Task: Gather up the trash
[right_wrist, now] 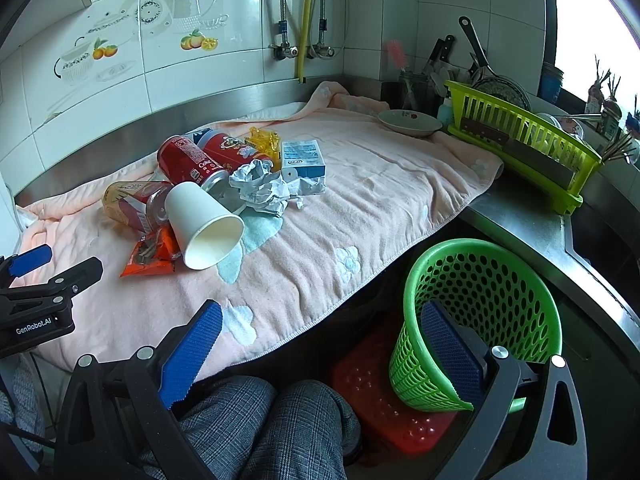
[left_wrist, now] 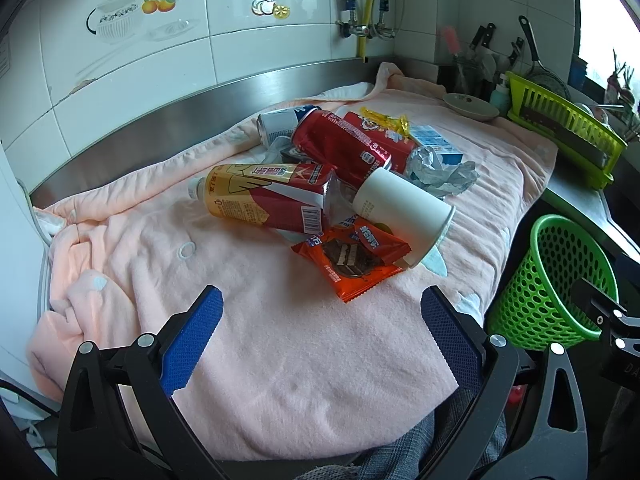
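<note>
- Left gripper [left_wrist: 322,324] hovered low over the bare near part of the pink towel [left_wrist: 280,340], jaws wide apart, nothing between them.
- Right gripper [right_wrist: 320,344] was held off the counter edge, jaws also wide apart and holding nothing; its right blue pad [right_wrist: 452,356] appeared in front of the wall of the green mesh basket [right_wrist: 480,300].
- Basket stood below the counter edge, on a red plastic stool [right_wrist: 380,400], tilted a little, with its mouth open upward.
- Trash lay in one heap on the towel, toward the far left side, well apart from both grippers.
- Nearest in the heap: orange snack wrapper [left_wrist: 352,256], flat, touching the white paper cup [left_wrist: 404,212], which lay on its side with the mouth toward the counter edge.
- Behind these: plastic drink bottle [left_wrist: 264,196] with red and yellow label, on its side, cap to the left.
- Further back: two red cans [left_wrist: 340,144], a blue-and-white can [left_wrist: 280,120], a yellow wrapper [left_wrist: 384,120], crumpled paper [left_wrist: 436,172] and a small blue carton [left_wrist: 436,144], all close together.
- Stood at the right end of the counter: a shallow bowl [right_wrist: 408,122] on the towel, just beside a green dish rack [right_wrist: 520,140].
</note>
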Available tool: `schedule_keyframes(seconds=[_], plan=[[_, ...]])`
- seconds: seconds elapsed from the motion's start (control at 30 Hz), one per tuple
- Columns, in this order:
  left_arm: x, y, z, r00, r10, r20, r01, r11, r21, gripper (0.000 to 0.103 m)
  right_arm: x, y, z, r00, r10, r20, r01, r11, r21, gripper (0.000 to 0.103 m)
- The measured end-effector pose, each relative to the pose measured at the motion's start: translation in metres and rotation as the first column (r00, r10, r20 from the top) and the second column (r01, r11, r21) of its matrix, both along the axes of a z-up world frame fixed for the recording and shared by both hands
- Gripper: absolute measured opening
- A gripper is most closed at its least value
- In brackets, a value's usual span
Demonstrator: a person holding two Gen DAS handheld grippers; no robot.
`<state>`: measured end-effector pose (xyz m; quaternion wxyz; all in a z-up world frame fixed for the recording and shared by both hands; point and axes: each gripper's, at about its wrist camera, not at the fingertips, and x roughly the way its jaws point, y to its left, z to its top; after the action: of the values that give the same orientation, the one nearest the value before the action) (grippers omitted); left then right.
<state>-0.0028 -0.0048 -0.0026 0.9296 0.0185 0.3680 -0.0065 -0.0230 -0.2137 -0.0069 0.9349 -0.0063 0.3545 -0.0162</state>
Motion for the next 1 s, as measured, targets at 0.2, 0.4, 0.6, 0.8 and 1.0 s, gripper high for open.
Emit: schedule_keyframes(seconds=[0.2, 0.4, 0.6, 0.8, 1.0], plan=[[0.0018, 0.0013, -0.0002, 1.000, -0.002, -0.001, 0.002, 1.000, -0.001, 0.098, -0.0005, -0.0006, 0.0005, 1.000, -0.002, 0.000, 0.002, 1.000, 0.002, 0.097], [0.0012, -0.0007, 0.0022, 1.000, -0.006, 0.001, 0.006, 1.000, 0.001, 0.098, -0.0007, -0.0001, 0.0022, 1.000, -0.003, 0.002, 0.003, 1.000, -0.001, 0.097], [0.0008, -0.0024, 0.0035, 1.000, -0.010, 0.003, 0.010, 1.000, 0.003, 0.098, -0.0003, -0.0010, 0.0019, 1.000, -0.002, 0.002, 0.002, 1.000, 0.001, 0.097], [0.0030, -0.0031, 0.0043, 1.000, -0.015, 0.003, 0.015, 1.000, 0.005, 0.097, 0.0011, -0.0015, 0.0015, 1.000, -0.004, 0.003, 0.004, 1.000, 0.002, 0.097], [0.0054, -0.0032, 0.0043, 1.000, -0.017, -0.001, 0.017, 1.000, 0.008, 0.097, 0.0024, -0.0027, 0.0007, 1.000, -0.004, 0.001, 0.004, 1.000, 0.005, 0.097]])
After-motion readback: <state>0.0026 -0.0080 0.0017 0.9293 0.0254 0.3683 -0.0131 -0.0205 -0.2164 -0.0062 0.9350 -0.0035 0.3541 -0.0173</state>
